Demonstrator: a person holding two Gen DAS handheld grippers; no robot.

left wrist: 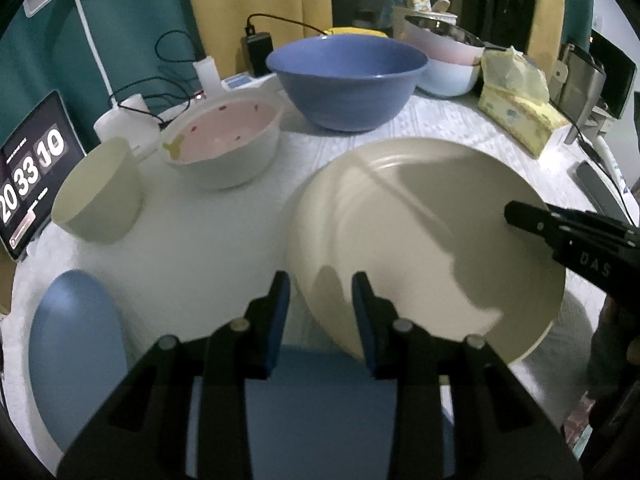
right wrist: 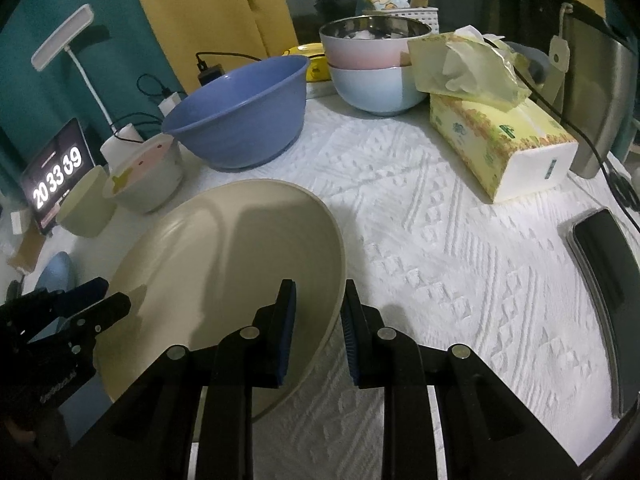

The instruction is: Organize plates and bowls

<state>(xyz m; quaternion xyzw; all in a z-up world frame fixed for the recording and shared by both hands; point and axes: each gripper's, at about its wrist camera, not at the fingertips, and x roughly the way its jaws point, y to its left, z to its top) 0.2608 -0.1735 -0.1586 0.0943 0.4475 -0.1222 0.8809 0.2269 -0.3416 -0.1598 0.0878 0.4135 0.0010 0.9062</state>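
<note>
Right tongs (right wrist: 319,312) astride right rim of large beige plate (right wrist: 224,252), blue pads either side of the rim; actual pinch cannot be confirmed. Left tongs (left wrist: 321,304) likewise straddling the opposite rim, contact unclear. Plate tilted above white textured worktop (right wrist: 440,248). Blue plate (left wrist: 72,356) lying flat at near left. Beyond: cream cup (left wrist: 98,192) and pink-lined bowl (left wrist: 224,144), just beside each other. Further back, large blue bowl (left wrist: 346,80) upright. At far edge, stacked bowls (right wrist: 374,68), tissue pack (right wrist: 496,140), clock display (right wrist: 56,176).
</note>
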